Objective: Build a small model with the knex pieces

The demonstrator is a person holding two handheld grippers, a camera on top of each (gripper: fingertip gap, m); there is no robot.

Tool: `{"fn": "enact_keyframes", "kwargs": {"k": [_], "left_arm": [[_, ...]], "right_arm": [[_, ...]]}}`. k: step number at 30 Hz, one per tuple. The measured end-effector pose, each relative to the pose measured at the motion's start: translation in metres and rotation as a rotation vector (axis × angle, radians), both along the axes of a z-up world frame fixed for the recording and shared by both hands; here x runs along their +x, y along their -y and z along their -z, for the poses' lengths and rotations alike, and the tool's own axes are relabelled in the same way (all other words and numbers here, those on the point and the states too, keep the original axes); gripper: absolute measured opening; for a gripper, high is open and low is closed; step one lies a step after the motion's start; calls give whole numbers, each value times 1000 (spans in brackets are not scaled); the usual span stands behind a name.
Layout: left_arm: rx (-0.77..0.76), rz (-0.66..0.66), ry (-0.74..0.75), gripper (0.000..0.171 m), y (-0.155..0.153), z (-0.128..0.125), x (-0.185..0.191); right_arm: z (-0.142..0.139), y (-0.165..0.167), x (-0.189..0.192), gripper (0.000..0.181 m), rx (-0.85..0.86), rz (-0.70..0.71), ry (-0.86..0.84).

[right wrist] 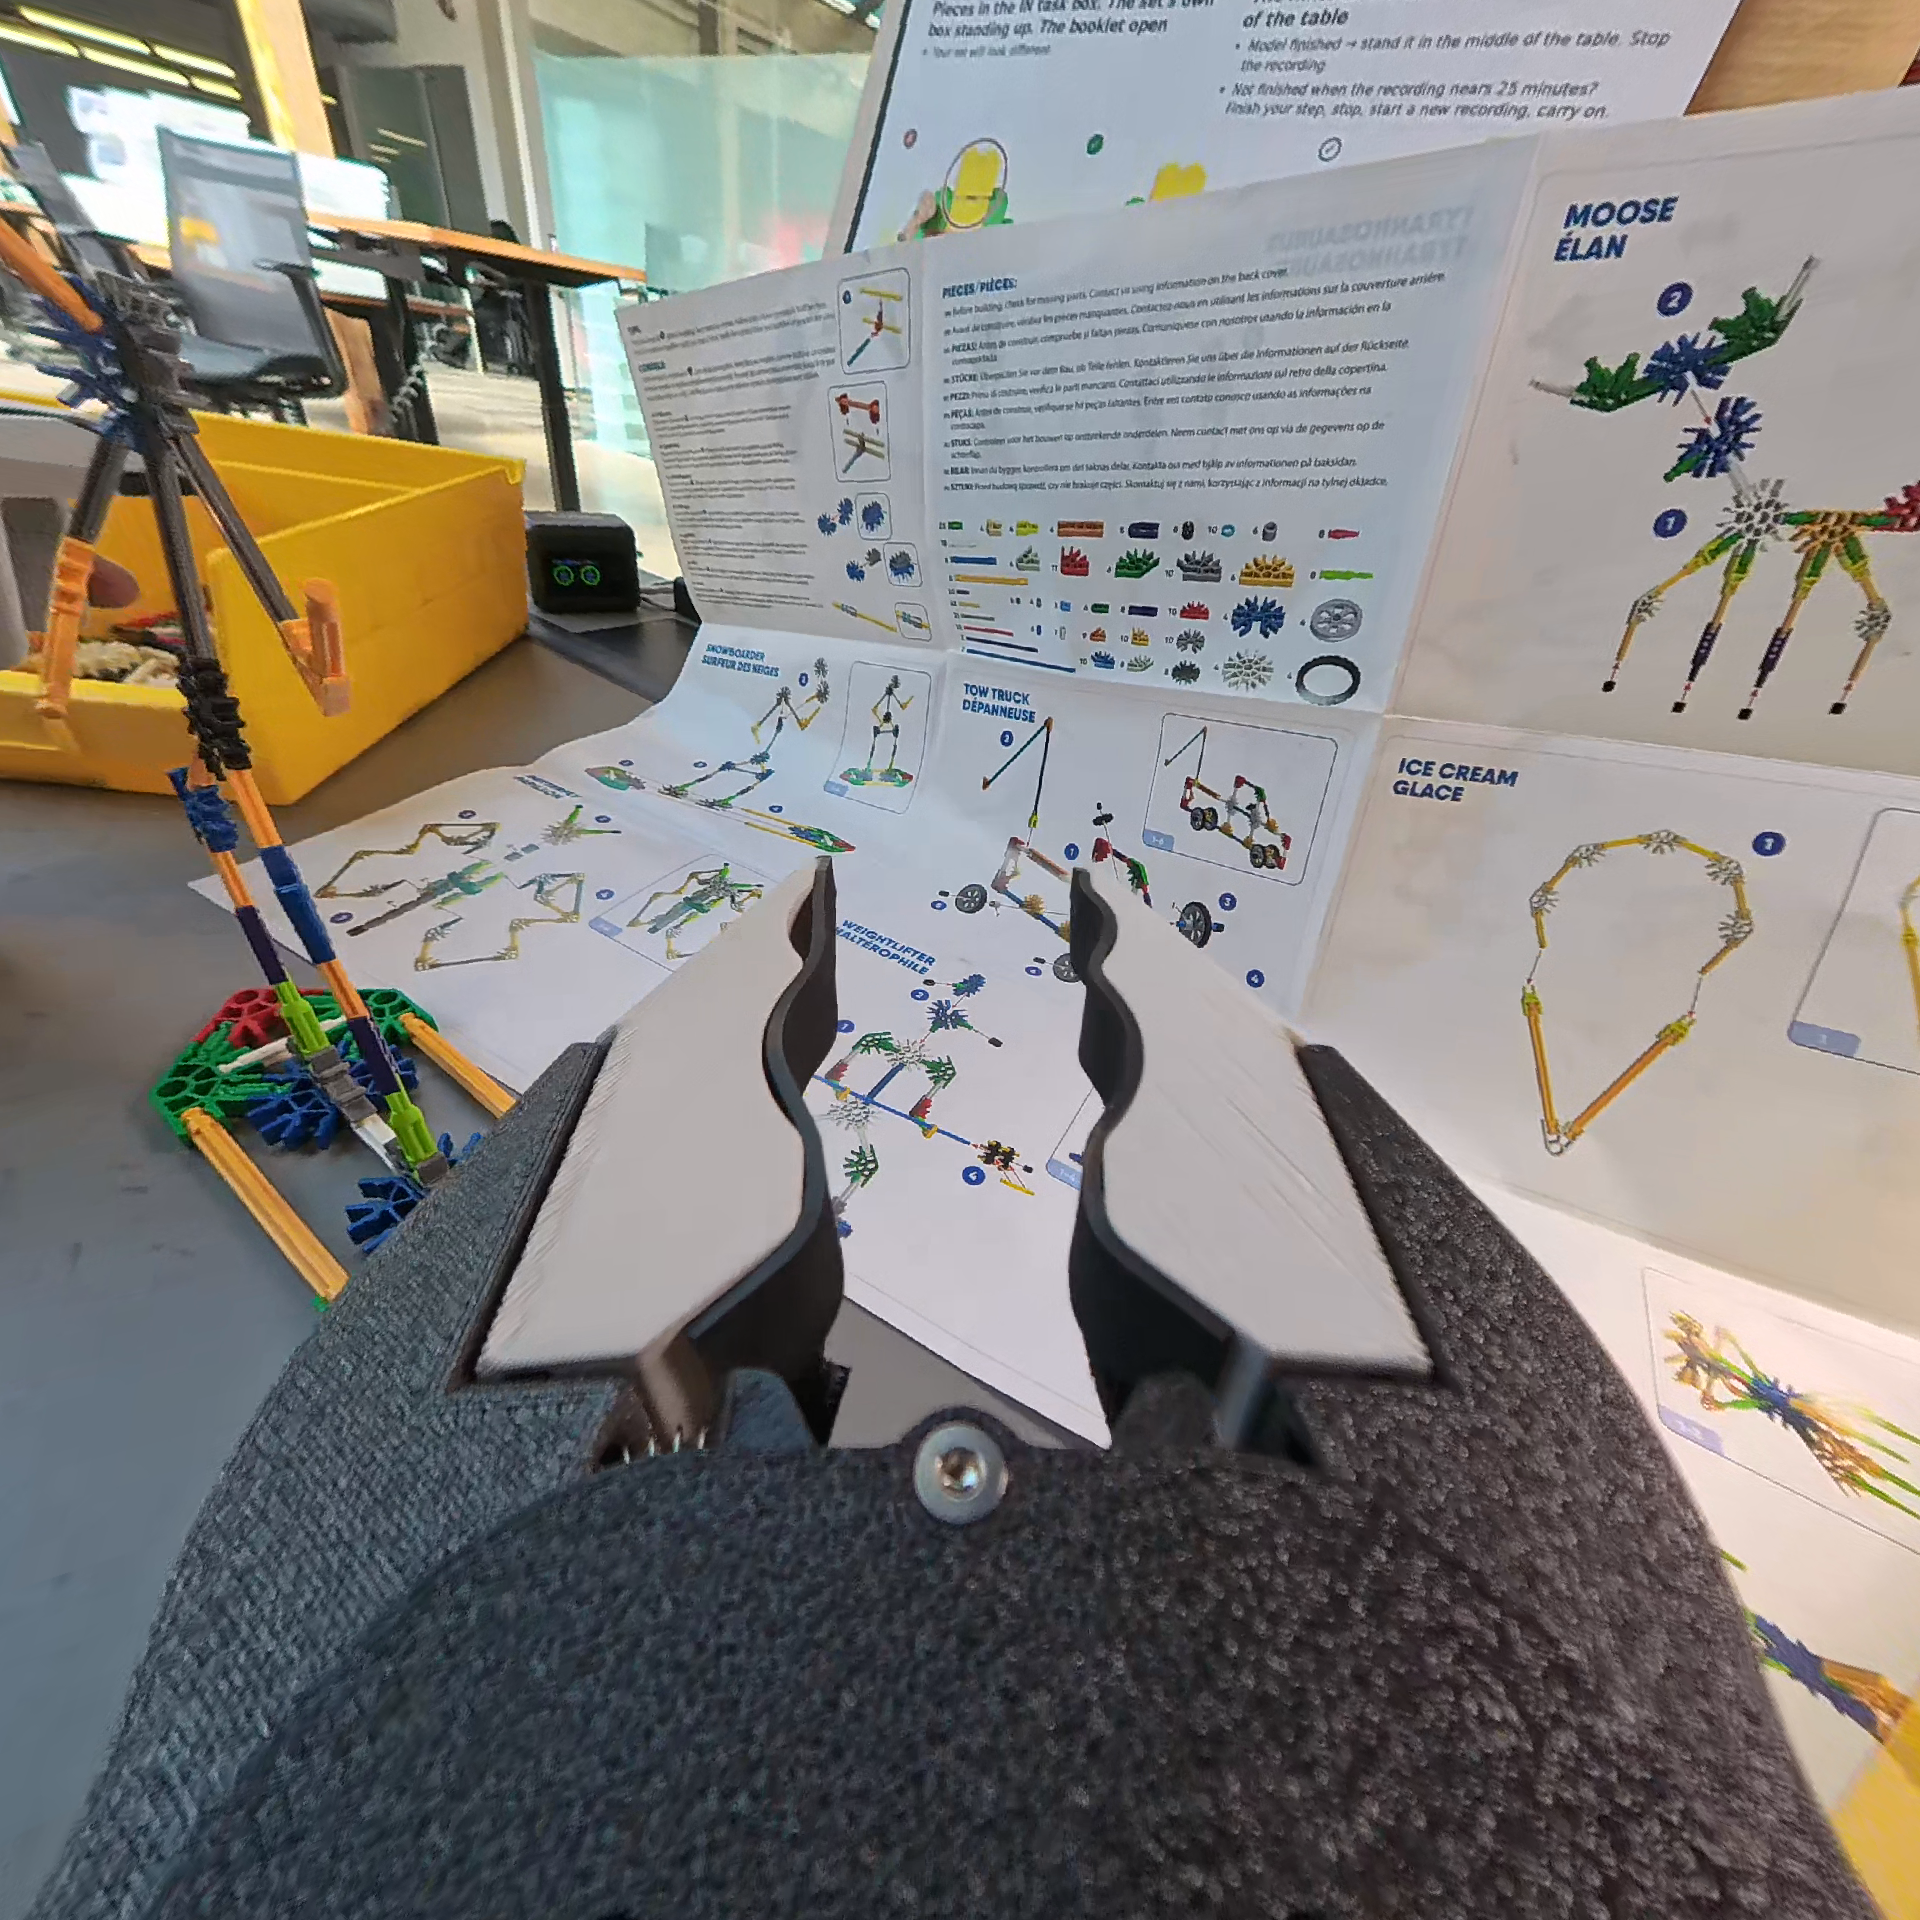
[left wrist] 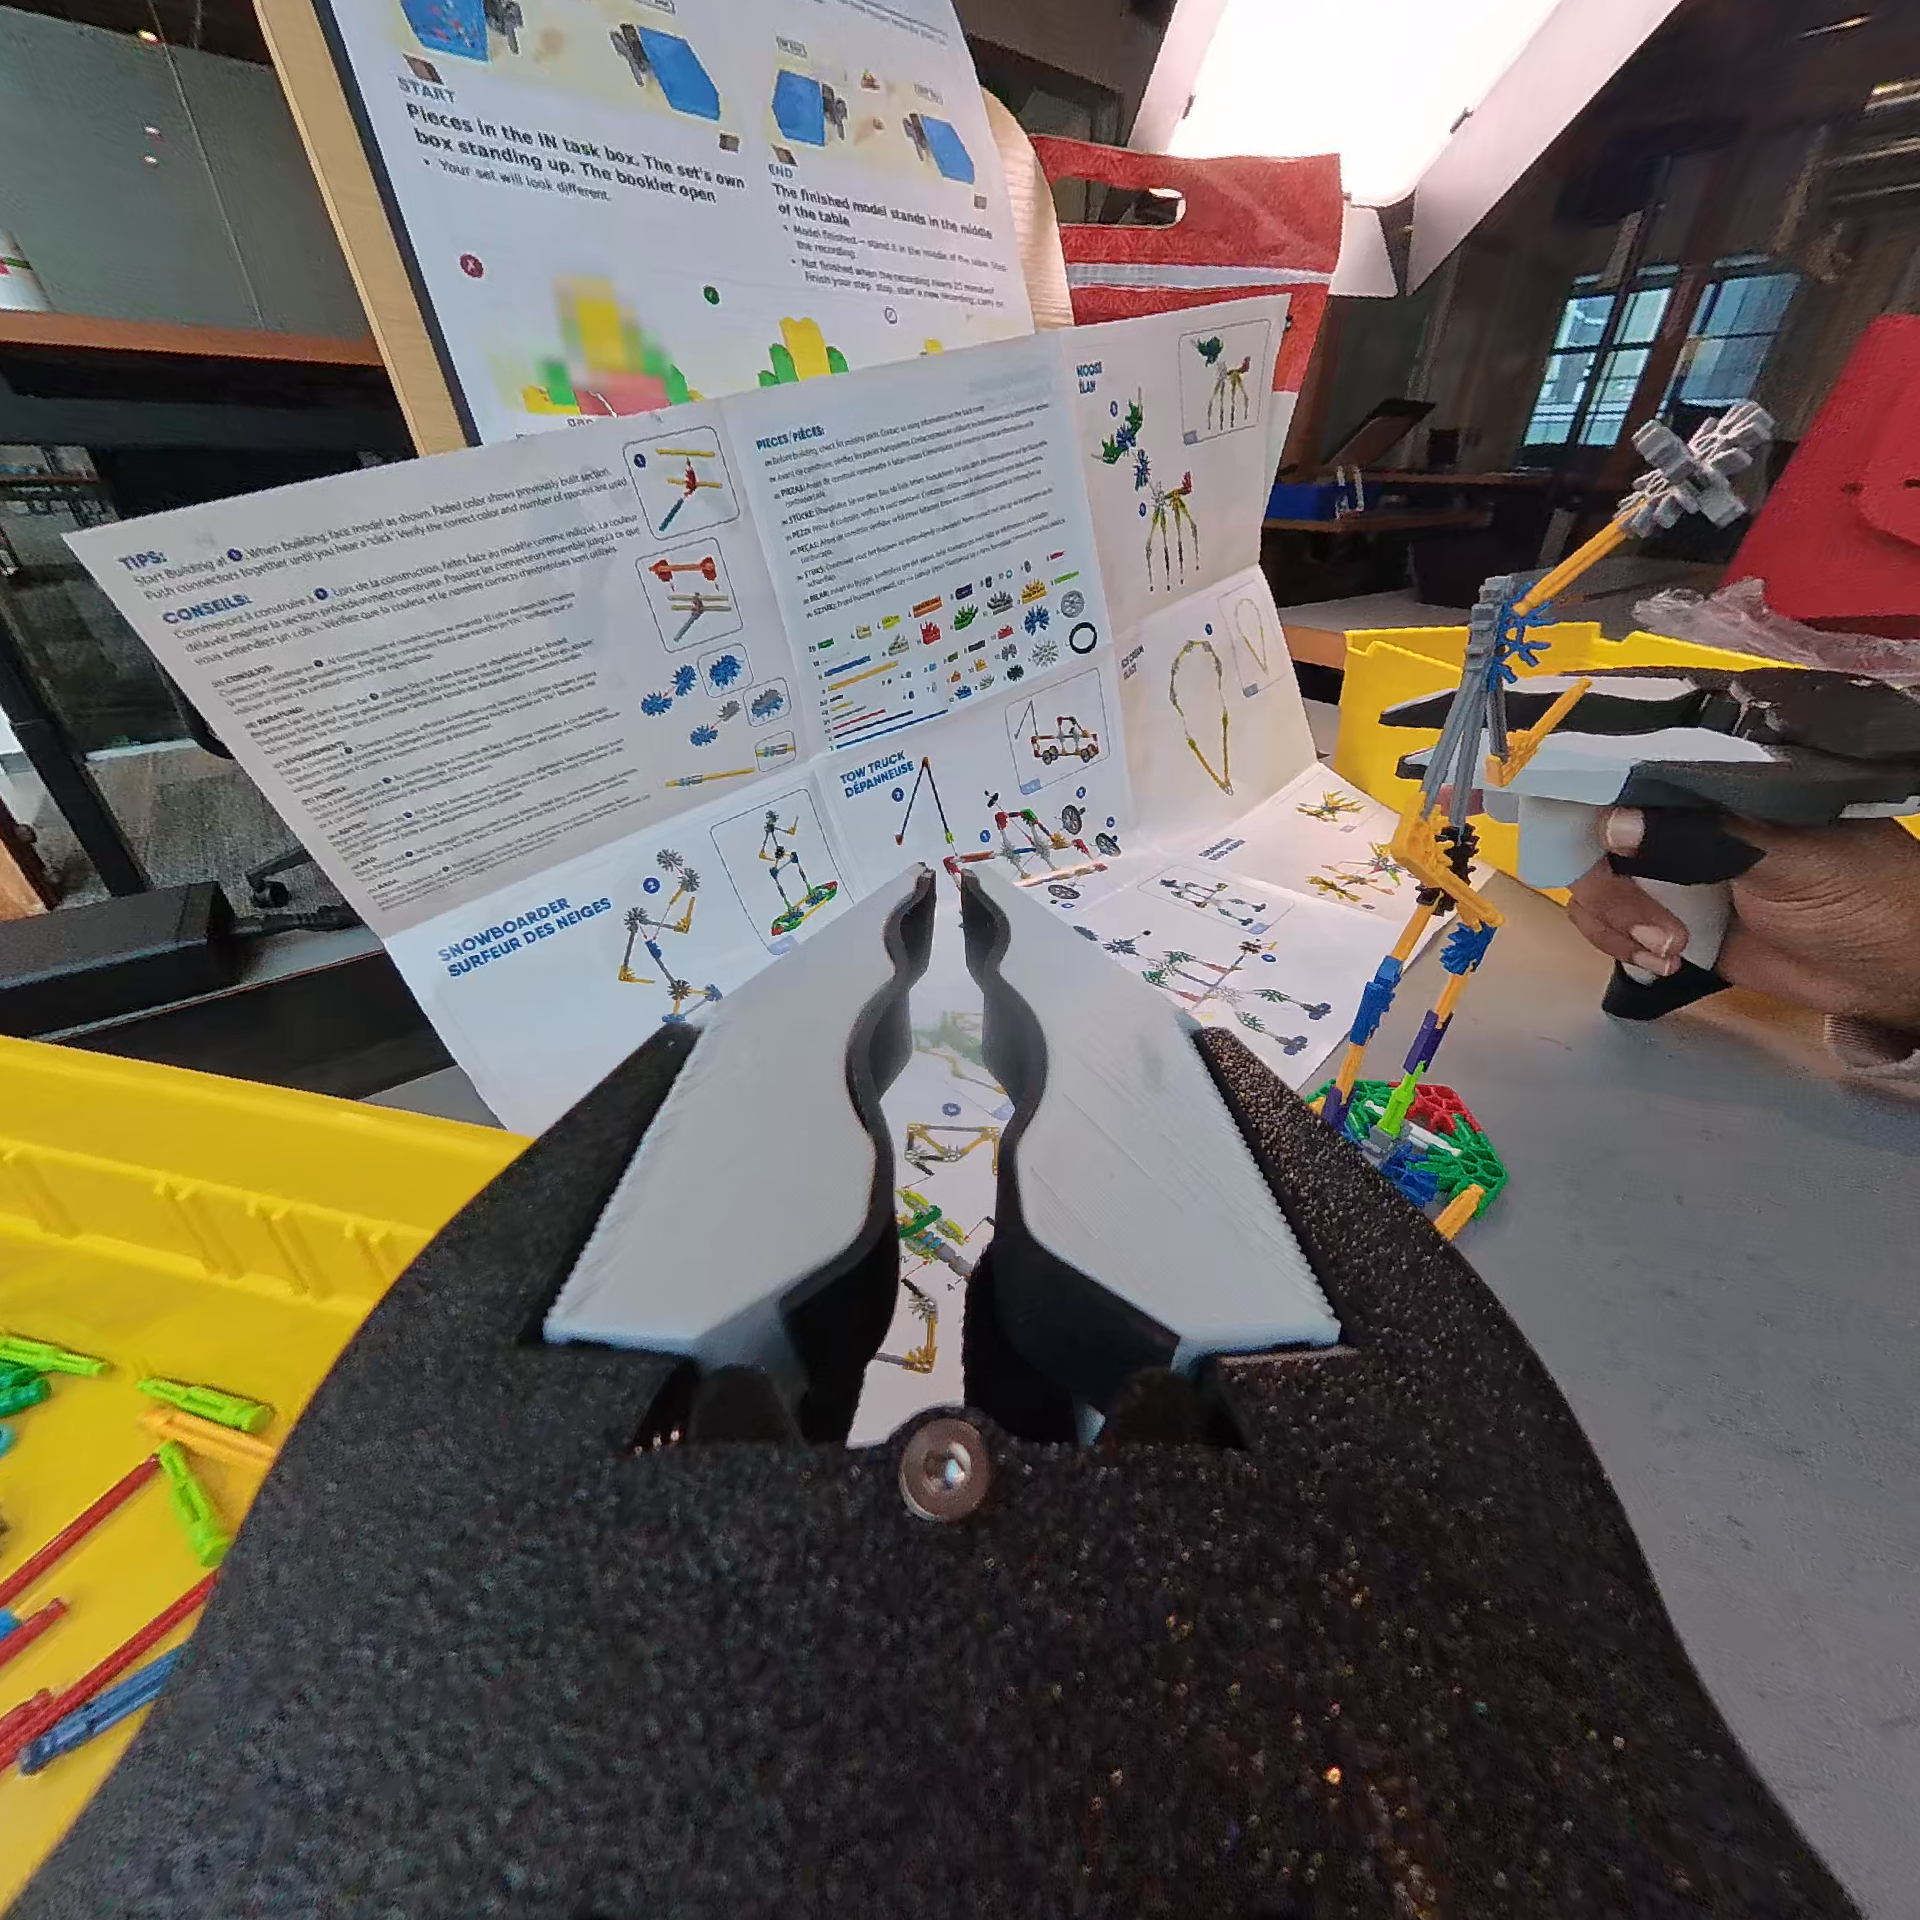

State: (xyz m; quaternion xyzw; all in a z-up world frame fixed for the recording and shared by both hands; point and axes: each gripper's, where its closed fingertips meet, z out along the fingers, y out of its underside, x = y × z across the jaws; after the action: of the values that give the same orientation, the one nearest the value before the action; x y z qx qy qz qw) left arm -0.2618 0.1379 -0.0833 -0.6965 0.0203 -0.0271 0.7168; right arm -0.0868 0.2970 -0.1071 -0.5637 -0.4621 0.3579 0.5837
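Left gripper (left wrist: pixel 945 883) is hovering nearly clenched and empty over the unfolded instruction sheet (left wrist: pixel 582 665). Right gripper (right wrist: pixel 951 883) is hanging released, empty, just beside the standing rod-and-connector figure (right wrist: pixel 223 665). Judgement: steady, slow handling is keeping that figure upright.

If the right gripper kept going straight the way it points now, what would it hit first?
Most likely the white unfolded instruction sheet, about where it curves up from the grey table. The right gripper is open and empty, with nothing nearer between its fingers; depth is unclear.
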Motion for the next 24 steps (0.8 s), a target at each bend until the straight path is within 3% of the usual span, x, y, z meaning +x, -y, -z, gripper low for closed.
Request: {"fn": "enact_keyframes", "kwargs": {"k": [6,11,16,24], "left_arm": [[-37,-6,24,11,-2,14,6],[-83,-64,-51,12,-5,25,-2],[-32,-108,-48,12,3,13,-4],[-5,-167,1,16,6,13,-20]], "right_arm": [[-7,10,-2,46,-22,-63,-29],[-25,13,5,39,108,-56,-16],[-50,18,13,37,114,-51,-85],[-57,12,21,39,32,-43,-186]]}}
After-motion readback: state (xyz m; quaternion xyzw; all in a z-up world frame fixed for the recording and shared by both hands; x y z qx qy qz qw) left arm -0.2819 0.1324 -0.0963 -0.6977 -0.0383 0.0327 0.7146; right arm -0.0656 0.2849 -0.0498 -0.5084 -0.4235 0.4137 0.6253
